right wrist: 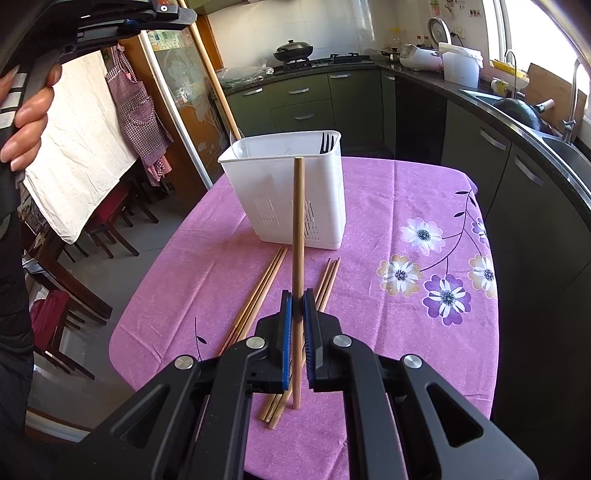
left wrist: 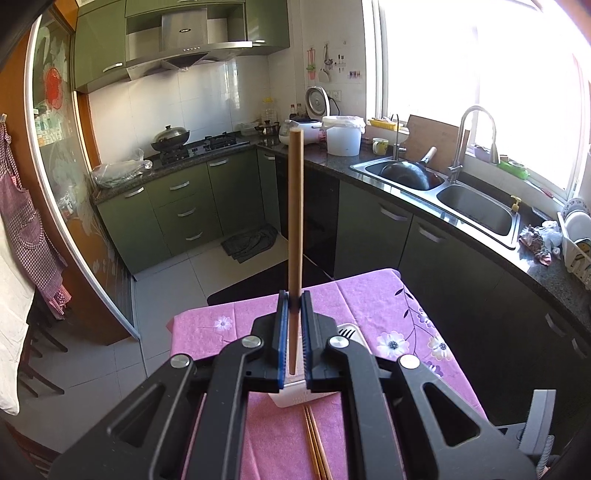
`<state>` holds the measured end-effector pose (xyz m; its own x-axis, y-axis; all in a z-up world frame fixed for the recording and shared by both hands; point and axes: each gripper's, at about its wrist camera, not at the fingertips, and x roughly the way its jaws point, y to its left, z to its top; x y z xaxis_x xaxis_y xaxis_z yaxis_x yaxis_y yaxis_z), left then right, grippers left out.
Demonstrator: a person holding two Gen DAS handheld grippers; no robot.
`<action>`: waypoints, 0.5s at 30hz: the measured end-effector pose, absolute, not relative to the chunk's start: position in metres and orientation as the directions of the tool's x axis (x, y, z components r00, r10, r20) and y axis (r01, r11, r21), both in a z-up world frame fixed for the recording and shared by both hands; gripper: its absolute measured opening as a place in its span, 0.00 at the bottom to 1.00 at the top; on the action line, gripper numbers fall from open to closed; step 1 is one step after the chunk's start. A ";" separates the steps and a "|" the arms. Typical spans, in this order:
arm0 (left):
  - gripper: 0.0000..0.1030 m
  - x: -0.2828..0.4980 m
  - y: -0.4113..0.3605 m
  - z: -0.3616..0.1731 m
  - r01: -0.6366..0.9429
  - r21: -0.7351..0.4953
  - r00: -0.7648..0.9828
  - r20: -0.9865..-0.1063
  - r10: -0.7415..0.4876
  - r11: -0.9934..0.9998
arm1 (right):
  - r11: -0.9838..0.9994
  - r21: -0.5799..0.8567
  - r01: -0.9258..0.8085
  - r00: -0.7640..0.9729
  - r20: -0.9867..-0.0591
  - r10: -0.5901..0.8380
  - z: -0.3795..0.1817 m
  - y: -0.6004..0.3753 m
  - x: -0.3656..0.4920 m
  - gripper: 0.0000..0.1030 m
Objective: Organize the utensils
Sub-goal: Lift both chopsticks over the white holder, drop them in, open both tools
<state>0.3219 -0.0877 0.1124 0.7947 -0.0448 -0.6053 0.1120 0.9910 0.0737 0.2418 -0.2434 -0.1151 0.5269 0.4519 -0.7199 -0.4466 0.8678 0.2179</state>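
Note:
My left gripper [left wrist: 294,300] is shut on a wooden chopstick [left wrist: 296,206] that points up and away; its lower end hangs over the white utensil holder [left wrist: 291,398] just below. My right gripper [right wrist: 297,298] is shut on another wooden chopstick [right wrist: 298,221], held above the pink tablecloth in front of the white utensil holder [right wrist: 288,192]. A black fork [right wrist: 327,142] stands in the holder's right side. Several loose chopsticks [right wrist: 258,295] lie on the cloth under the right gripper. The left gripper [right wrist: 122,22] with its chopstick [right wrist: 218,85] shows at the top left of the right wrist view.
The table with its pink flowered cloth [right wrist: 424,258] stands in a green kitchen. A counter with a double sink [left wrist: 443,188] runs along the right. Chairs [right wrist: 110,218] stand to the table's left. A fork [left wrist: 345,334] shows in the holder.

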 end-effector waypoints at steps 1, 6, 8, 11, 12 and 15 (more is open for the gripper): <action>0.07 0.325 -0.088 0.107 0.107 0.077 0.792 -0.610 -0.038 0.991 | 0.867 0.221 -0.446 0.525 -0.720 0.454 -0.115 -0.244 0.242 0.07; 0.07 0.340 -0.090 0.068 0.105 0.073 0.745 -0.666 -0.030 0.992 | 0.856 0.231 -0.463 0.523 -0.709 0.474 -0.107 -0.245 0.237 0.07; 0.07 0.345 -0.090 0.052 0.108 0.069 0.726 -0.687 -0.032 0.992 | 0.850 0.232 -0.472 0.528 -0.698 0.484 -0.099 -0.245 0.235 0.07; 0.07 0.347 -0.090 0.035 0.108 0.072 0.715 -0.699 -0.027 0.992 | 0.848 0.229 -0.478 0.545 -0.680 0.491 -0.085 -0.244 0.234 0.07; 0.07 0.347 -0.090 0.029 0.108 0.075 0.713 -0.700 -0.025 0.991 | 0.846 0.228 -0.482 0.550 -0.674 0.494 -0.080 -0.244 0.234 0.07; 0.07 0.344 -0.090 0.017 0.114 0.083 0.705 -0.708 -0.022 0.990 | 0.837 0.237 -0.492 0.559 -0.652 0.513 -0.060 -0.242 0.237 0.07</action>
